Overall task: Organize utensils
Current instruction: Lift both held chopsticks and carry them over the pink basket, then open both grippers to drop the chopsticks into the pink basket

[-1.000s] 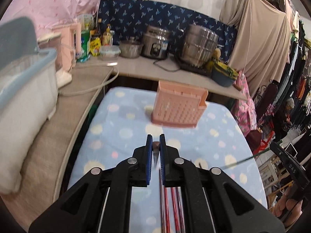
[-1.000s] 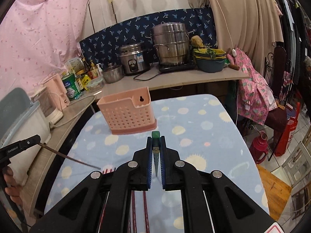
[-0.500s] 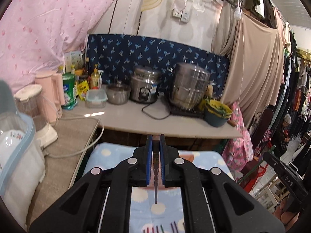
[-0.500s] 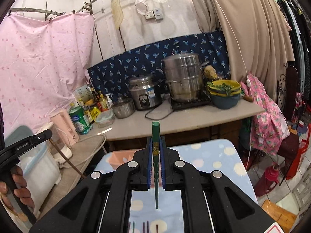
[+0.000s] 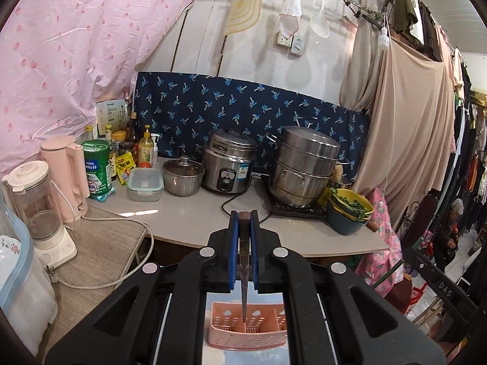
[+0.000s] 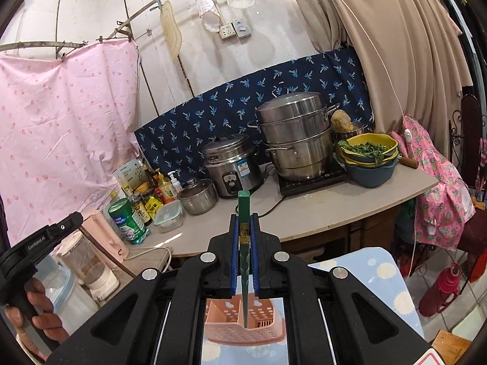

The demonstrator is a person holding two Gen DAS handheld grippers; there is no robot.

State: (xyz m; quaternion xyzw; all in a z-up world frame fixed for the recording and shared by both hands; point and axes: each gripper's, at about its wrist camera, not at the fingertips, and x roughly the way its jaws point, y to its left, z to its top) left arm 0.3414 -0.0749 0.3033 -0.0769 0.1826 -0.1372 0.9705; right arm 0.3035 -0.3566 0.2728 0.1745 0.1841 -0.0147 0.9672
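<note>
My left gripper (image 5: 243, 222) is shut on a dark brown chopstick (image 5: 243, 261). The chopstick hangs point down, its tip inside the pink perforated utensil basket (image 5: 246, 331) below. My right gripper (image 6: 243, 222) is shut on a green chopstick (image 6: 244, 243). It also hangs point down, with its tip in the same pink basket (image 6: 243, 330). The basket stands on a light blue dotted cloth (image 6: 380, 276). The left gripper's handle and the hand on it show at the left of the right wrist view (image 6: 36, 243).
A counter (image 5: 188, 216) behind holds a rice cooker (image 5: 228, 161), a steel steamer pot (image 5: 304, 167), a small pot, bottles, a pink kettle and a blender (image 5: 39, 210). Bowls of greens (image 6: 368, 155) sit at the counter's right end. Clothes hang at the right.
Both grippers have risen and tilted their chopsticks upright, then come over the pink basket. The chopstick tips now reach into the basket; the other chopsticks on the cloth are out of view.
</note>
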